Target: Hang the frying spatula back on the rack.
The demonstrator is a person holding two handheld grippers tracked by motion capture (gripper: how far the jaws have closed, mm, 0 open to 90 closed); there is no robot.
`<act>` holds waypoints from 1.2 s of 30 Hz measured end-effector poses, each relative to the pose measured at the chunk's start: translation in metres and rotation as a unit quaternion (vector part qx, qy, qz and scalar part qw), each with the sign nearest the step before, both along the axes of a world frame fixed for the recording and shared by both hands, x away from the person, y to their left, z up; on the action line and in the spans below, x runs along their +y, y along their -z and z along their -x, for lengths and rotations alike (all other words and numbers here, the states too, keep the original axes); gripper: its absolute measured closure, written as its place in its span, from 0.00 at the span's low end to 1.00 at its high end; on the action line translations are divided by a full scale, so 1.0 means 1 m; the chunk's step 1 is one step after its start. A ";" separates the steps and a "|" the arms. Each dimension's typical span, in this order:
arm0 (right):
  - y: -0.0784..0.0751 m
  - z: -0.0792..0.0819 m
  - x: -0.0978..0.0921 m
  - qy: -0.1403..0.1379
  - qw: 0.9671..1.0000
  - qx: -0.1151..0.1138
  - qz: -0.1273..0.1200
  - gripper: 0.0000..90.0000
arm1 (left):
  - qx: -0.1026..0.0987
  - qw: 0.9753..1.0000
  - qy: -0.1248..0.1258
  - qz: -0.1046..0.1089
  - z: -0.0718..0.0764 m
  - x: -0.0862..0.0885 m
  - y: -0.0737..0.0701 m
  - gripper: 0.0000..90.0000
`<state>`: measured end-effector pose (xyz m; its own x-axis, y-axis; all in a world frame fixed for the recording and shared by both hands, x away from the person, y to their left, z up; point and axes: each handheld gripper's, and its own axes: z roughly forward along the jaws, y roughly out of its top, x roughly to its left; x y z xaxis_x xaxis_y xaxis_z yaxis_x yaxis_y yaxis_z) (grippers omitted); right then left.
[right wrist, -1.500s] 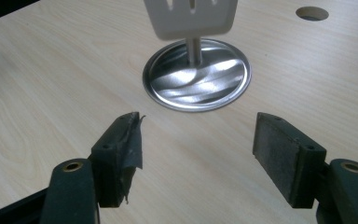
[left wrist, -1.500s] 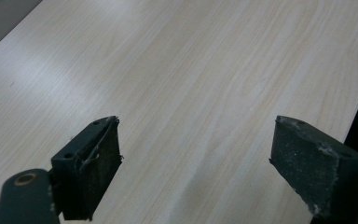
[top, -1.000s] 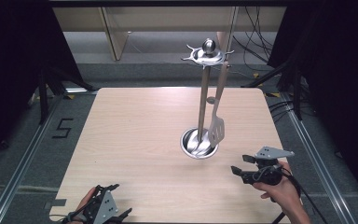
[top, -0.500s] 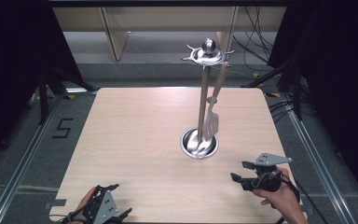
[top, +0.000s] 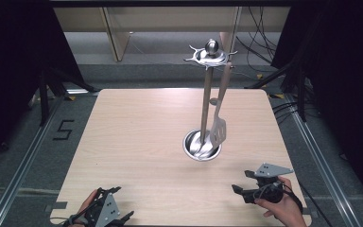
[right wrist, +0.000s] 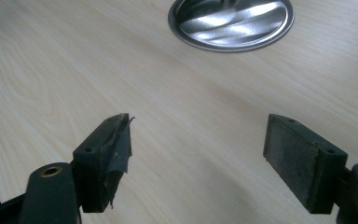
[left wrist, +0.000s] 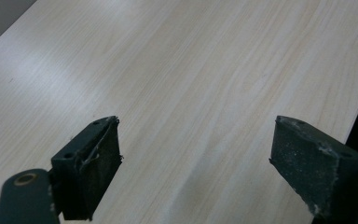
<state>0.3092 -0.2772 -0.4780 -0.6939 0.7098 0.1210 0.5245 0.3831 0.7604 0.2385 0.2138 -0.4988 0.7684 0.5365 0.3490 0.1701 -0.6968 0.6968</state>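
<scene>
A steel utensil stand [top: 206, 101] rises from a round shiny base [top: 202, 145] on the wooden table [top: 137, 137]; its base [right wrist: 231, 22] also shows at the top of the right gripper view. A slotted metal spatula [top: 218, 127] hangs from the stand's top ring [top: 210, 56]. My right gripper [top: 240, 183] is open near the front right of the table, held in a hand, nothing between its jaws [right wrist: 198, 149]. My left gripper [top: 123, 215] is open at the front left edge, jaws wide over bare wood [left wrist: 196, 158].
Dark floor with rails surrounds the table. A "5" mark [top: 62, 129] lies on the floor at the left. Cables [top: 260, 42] and wooden furniture legs [top: 116, 33] stand beyond the far edge. Black curtains flank both sides.
The right gripper has drawn back toward the front edge, away from the stand. The hanging spatula has swung slightly. The left gripper has stayed put.
</scene>
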 end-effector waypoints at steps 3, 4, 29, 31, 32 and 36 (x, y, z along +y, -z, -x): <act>0.003 0.004 0.000 0.012 1.000 -0.002 0.011 0.20 | -0.003 1.000 -0.001 0.001 0.000 0.000 0.000 0.17; 0.004 0.005 0.000 0.011 1.000 -0.002 0.012 0.20 | -0.005 1.000 -0.001 0.004 0.000 0.000 0.001 0.17; 0.011 0.020 -0.001 0.007 1.000 -0.004 0.022 0.20 | 0.003 1.000 0.005 -0.008 0.000 0.000 0.000 0.17; 0.012 0.020 0.000 -0.002 1.000 -0.003 0.021 0.20 | 0.000 1.000 0.005 -0.004 0.000 0.000 0.001 0.17; 0.011 0.024 0.002 0.015 1.000 0.010 0.020 0.20 | 0.000 1.000 0.002 -0.003 -0.001 0.000 0.001 0.17; 0.011 0.024 0.000 0.000 1.000 -0.004 0.026 0.20 | 0.003 1.000 -0.001 -0.001 -0.001 0.000 0.002 0.17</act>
<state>0.2853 -0.2769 -0.4895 -0.6944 0.7153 0.0782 0.5186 0.4222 0.7435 0.2393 0.2136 -0.5006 0.7687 0.5378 0.3462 0.1757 -0.6980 0.6942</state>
